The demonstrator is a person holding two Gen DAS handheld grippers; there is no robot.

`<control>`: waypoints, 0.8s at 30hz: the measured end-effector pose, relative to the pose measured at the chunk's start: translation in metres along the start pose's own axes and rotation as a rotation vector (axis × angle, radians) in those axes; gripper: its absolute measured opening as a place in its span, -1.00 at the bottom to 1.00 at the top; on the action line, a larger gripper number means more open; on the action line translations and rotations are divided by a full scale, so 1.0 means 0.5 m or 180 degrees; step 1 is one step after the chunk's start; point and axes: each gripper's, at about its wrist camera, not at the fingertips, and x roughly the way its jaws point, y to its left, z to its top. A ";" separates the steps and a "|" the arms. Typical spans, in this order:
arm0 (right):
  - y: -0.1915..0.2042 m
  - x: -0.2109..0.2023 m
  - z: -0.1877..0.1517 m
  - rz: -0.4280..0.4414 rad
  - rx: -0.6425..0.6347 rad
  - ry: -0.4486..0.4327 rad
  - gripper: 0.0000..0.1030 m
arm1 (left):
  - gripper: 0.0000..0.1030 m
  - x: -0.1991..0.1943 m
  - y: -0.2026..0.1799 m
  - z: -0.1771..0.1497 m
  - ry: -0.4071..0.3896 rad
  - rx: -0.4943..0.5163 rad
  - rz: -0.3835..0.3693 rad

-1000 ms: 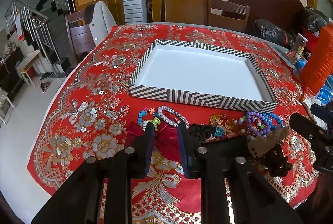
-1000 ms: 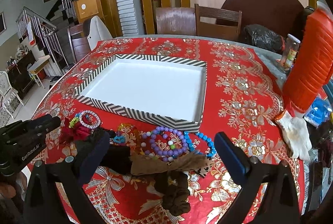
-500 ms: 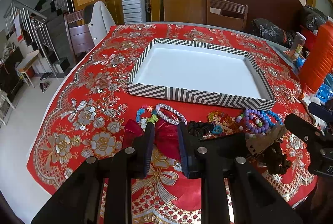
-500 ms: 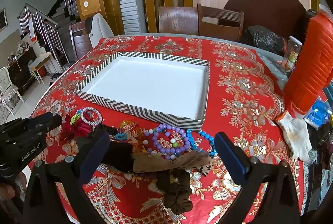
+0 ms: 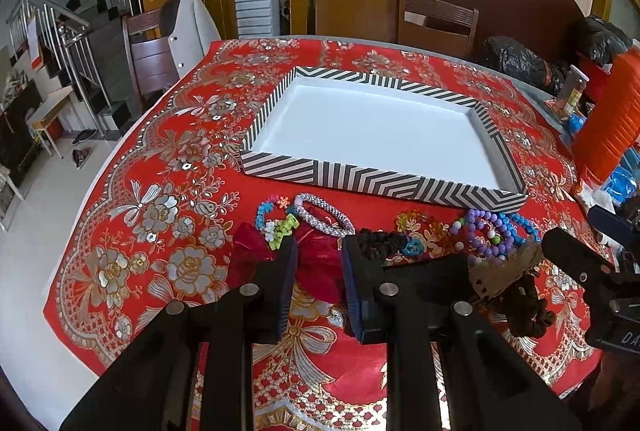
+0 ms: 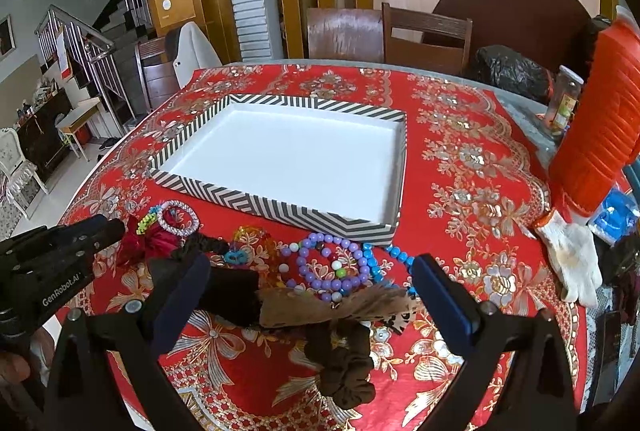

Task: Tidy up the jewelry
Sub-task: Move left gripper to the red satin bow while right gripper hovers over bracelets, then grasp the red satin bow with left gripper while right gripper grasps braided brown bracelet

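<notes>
Jewelry (image 6: 324, 267) lies heaped near the empty tray (image 6: 280, 209); left gripper (image 5: 318, 271) narrow and right gripper (image 6: 310, 295) wide, both empty, risk snagging tangled neighbouring pieces together.

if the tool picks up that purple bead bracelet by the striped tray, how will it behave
The purple bead bracelet looks strung on cord, so it would probably sag into a loop rather than hold its shape. Its round, glossy beads may slip between flat pads. It seems light.

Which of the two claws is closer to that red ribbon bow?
Left. The left gripper hovers with the red bow between its open fingers; the right gripper sits farther right, above the brown scrunchie.
</notes>
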 end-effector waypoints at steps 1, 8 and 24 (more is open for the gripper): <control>0.001 0.001 0.000 0.0000 -0.0002 0.0001 0.98 | -0.28 -0.001 0.000 0.000 -0.0002 -0.0003 -0.0002; -0.001 0.002 0.000 0.0010 0.0007 0.0009 0.98 | -0.28 0.001 0.009 0.002 0.0009 -0.0060 -0.0015; 0.004 0.007 -0.002 0.0089 -0.0057 0.0045 0.98 | -0.28 0.014 0.107 -0.005 0.0184 -0.0476 -0.0163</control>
